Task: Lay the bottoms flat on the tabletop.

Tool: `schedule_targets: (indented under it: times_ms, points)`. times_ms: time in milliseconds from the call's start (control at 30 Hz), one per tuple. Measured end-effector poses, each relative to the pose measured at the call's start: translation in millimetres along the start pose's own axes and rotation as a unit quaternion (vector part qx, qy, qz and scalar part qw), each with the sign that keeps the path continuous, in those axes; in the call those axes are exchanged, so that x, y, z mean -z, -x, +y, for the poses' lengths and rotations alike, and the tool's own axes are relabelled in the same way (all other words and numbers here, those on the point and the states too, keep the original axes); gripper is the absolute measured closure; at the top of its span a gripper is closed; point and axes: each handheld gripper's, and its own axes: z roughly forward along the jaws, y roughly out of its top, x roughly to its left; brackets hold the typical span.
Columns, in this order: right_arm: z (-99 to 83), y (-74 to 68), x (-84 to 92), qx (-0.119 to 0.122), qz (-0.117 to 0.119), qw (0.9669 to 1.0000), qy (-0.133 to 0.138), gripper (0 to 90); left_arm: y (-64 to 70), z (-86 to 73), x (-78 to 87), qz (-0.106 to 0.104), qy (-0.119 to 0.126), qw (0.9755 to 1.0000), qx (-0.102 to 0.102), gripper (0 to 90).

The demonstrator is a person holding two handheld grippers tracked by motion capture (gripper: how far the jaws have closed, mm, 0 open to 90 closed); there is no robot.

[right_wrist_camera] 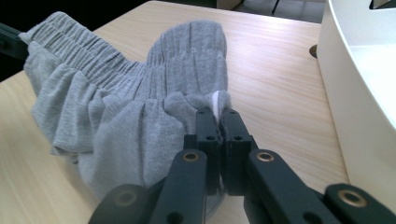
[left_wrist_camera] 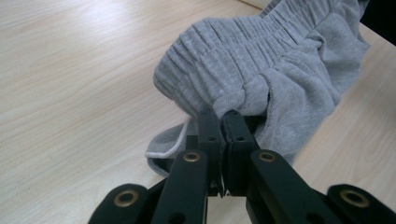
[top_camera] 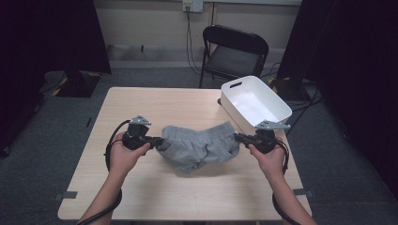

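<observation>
Left claw (top_camera: 158,140) is clamped tight on one end of the waistband of the grey shorts (top_camera: 198,146), and in its own view the two black jaws stand pressed together with a pinch of gathered elastic fabric (left_wrist_camera: 223,100) between their tips. Right claw (top_camera: 238,138) does the same at the opposite end of the waistband, its jaws closed on a fold of cloth with a small white label (right_wrist_camera: 216,103) showing just above the tips. Between the two claws the shorts hang stretched, waistband uppermost and sagging a little in the middle, while the legs droop below and appear to rest bunched on the desk (top_camera: 141,108). Judging from this, the pick-up is done: both corners are secured and the garment is partly raised off the wood. What seems left is to lift it clear, shake or spread it flat, and either fold it on the desk or carry it to the white bin (top_camera: 255,103), which stands open just beyond the right claw. Nothing lies in that bin as far as the high view shows, so the putting-away stage has not begun.
</observation>
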Motion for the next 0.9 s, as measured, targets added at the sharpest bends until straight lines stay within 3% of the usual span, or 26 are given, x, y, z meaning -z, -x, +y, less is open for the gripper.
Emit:
schedule_targets:
  times_ms: [267,433,633,767,900]
  points:
    - [-9.8,10.3,-25.1,-0.003,-0.029,0.9996,0.005,88.1,-10.8,-6.9,-16.2,0.018,0.010,0.9997,0.016,88.0]
    - [-15.2,10.5,-44.7,0.013,-0.044,0.9989,-0.003,88.1,-14.8,-12.2,-30.4,0.027,0.008,0.9995,0.013,87.8]
    - [-28.4,6.3,-62.6,0.013,-0.032,0.9990,-0.028,88.1,-12.5,-21.7,-46.2,0.015,-0.017,0.9997,0.003,87.8]
    - [-36.5,1.3,-68.3,0.014,-0.015,0.9986,-0.049,88.2,-9.4,-28.0,-49.2,0.006,-0.016,0.9998,0.003,87.4]
    - [-41.8,-5.6,-69.2,0.016,0.000,0.9985,-0.053,88.1,-4.8,-34.8,-48.1,0.003,-0.015,0.9999,-0.002,87.5]
